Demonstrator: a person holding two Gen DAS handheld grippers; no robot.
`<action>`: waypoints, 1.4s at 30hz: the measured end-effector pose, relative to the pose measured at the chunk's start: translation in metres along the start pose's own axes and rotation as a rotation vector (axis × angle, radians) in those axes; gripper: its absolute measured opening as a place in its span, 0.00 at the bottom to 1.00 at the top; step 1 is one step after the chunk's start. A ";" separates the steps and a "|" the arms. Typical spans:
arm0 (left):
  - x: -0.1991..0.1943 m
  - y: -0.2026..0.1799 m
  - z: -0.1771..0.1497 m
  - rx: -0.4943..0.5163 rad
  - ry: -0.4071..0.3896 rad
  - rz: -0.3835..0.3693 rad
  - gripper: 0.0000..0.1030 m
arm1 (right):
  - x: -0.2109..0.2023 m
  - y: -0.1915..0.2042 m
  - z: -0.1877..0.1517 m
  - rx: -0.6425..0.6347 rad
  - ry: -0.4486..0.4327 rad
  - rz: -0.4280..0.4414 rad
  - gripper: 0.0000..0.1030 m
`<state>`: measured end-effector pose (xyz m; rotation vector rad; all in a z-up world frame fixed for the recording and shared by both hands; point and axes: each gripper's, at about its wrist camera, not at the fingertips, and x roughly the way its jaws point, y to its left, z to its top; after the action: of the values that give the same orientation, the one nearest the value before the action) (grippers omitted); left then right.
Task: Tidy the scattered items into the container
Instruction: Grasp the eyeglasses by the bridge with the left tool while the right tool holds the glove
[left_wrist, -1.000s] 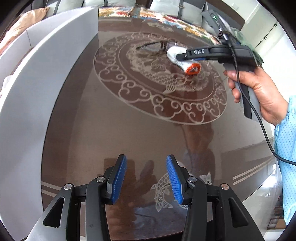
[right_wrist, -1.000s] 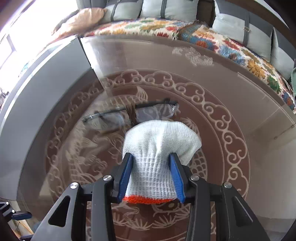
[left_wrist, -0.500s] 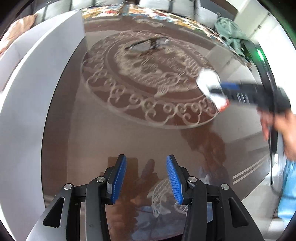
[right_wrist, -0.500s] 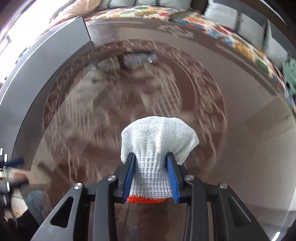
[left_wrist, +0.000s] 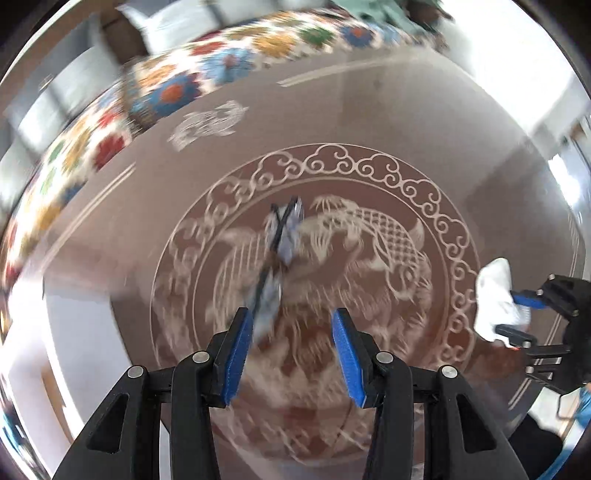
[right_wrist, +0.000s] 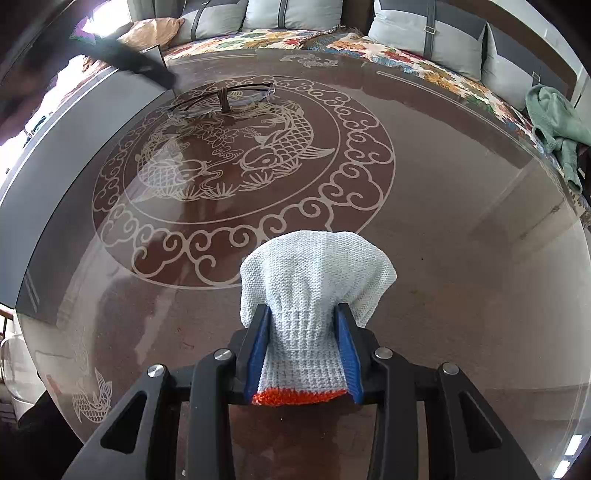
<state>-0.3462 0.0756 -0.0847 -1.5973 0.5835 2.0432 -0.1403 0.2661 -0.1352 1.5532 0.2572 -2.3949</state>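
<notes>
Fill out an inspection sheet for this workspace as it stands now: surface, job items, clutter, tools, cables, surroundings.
Surface: glossy brown glass table with an etched fish-and-cloud medallion.
Job's things: white knit glove with an orange cuff, held off the table; glasses lying on the medallion. No container in view.
Clutter: nothing seen.
Tools: right tool shut on the glove's cuff end; left tool open and empty, above the glasses, that view blurred.
Cables: nothing seen clearly.
Surroundings: sofa with a floral cover and grey cushions behind the table; green cloth at the right end.
</notes>
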 end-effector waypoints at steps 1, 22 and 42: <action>0.007 0.001 0.008 0.019 0.015 -0.023 0.44 | 0.000 -0.001 0.000 0.007 -0.004 0.006 0.37; 0.044 0.019 0.059 0.088 0.063 -0.065 0.44 | -0.002 -0.010 -0.009 0.057 -0.066 0.087 0.37; 0.055 -0.023 -0.028 -0.039 0.170 -0.088 0.16 | -0.002 -0.028 -0.010 0.205 -0.078 0.171 0.37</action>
<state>-0.3221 0.0828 -0.1452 -1.7996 0.5253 1.8786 -0.1395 0.2960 -0.1373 1.4928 -0.1364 -2.4005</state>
